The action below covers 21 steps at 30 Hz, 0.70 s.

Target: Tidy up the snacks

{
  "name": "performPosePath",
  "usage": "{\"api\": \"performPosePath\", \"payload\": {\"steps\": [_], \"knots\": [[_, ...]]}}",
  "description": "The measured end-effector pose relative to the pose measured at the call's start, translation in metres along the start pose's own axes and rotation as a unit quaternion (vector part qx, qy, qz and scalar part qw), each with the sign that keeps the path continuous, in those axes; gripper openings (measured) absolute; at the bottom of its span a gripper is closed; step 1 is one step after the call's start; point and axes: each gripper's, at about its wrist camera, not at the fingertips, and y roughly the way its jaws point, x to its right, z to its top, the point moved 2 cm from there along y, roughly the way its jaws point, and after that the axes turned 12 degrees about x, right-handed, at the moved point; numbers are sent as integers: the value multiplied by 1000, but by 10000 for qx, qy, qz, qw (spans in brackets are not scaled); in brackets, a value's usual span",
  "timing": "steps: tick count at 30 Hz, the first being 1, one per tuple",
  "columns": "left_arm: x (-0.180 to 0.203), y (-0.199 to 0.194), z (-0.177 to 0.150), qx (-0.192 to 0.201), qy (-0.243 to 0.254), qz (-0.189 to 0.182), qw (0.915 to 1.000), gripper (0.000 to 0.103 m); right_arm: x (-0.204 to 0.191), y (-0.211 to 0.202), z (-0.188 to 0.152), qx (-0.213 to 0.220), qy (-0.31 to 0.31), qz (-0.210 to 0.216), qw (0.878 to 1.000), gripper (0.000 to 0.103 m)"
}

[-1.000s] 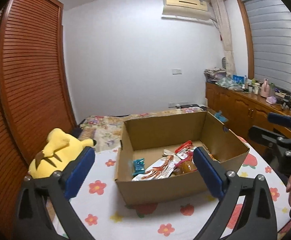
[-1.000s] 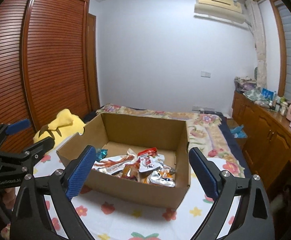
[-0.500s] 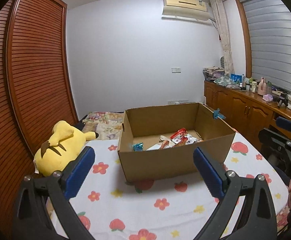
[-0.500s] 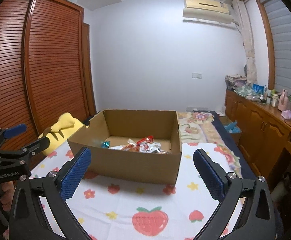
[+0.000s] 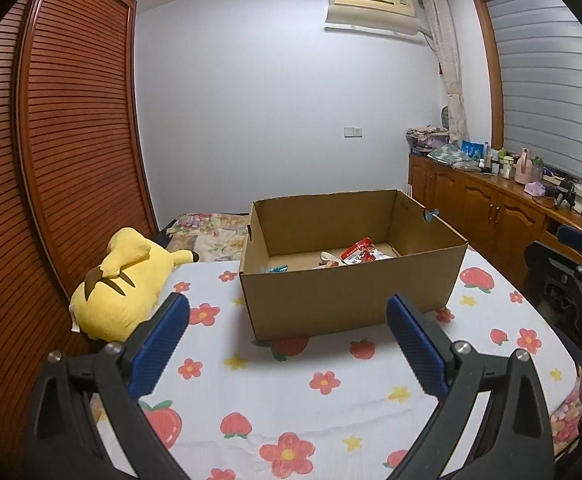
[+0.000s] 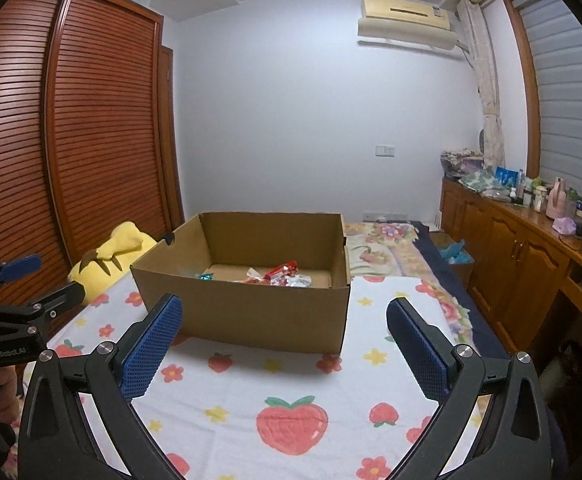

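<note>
An open cardboard box [image 5: 351, 296] [image 6: 247, 308] stands on the strawberry-print cloth. Several snack packets lie on its floor, a red-and-white one [image 5: 361, 250] [image 6: 285, 272] uppermost and a small teal one [image 5: 277, 269] [image 6: 205, 276] at the left. Most of the packets are hidden behind the box's near wall. My left gripper [image 5: 287, 320] is open and empty, held back from the box's front. My right gripper [image 6: 283, 322] is open and empty, also short of the box. Each gripper shows at the edge of the other's view, the right one [image 5: 571, 264] and the left one [image 6: 19, 300].
A yellow plush toy [image 5: 123, 292] [image 6: 111, 256] lies left of the box by the slatted wooden wardrobe [image 5: 51, 160]. A wooden cabinet [image 6: 531, 264] with bottles and clutter runs along the right. A floral bedspread [image 6: 391, 248] lies behind the box.
Both grippers have pulled back and lowered away from the box, which now looks smaller and farther. Its contents are more hidden behind the near wall. Both stay open.
</note>
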Motion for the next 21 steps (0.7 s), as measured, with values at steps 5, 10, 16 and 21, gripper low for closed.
{"api": "performPosePath", "payload": {"steps": [5,10,16,21], "knots": [[-2,0,-1,-2,-13,5,10000,100,-1,-2,0,0,-13,-18,10000,103],[-2,-1,-2,-18,-24,-8,10000,100,-1,-3,-2,-20,8,-31,10000,103],[-2,-1,-2,-14,-35,-23,10000,100,-2,-3,-2,-23,0,-34,10000,103],[-2,-2,-2,0,-50,-24,10000,99,-2,-2,-2,-26,-5,-36,10000,103]]}}
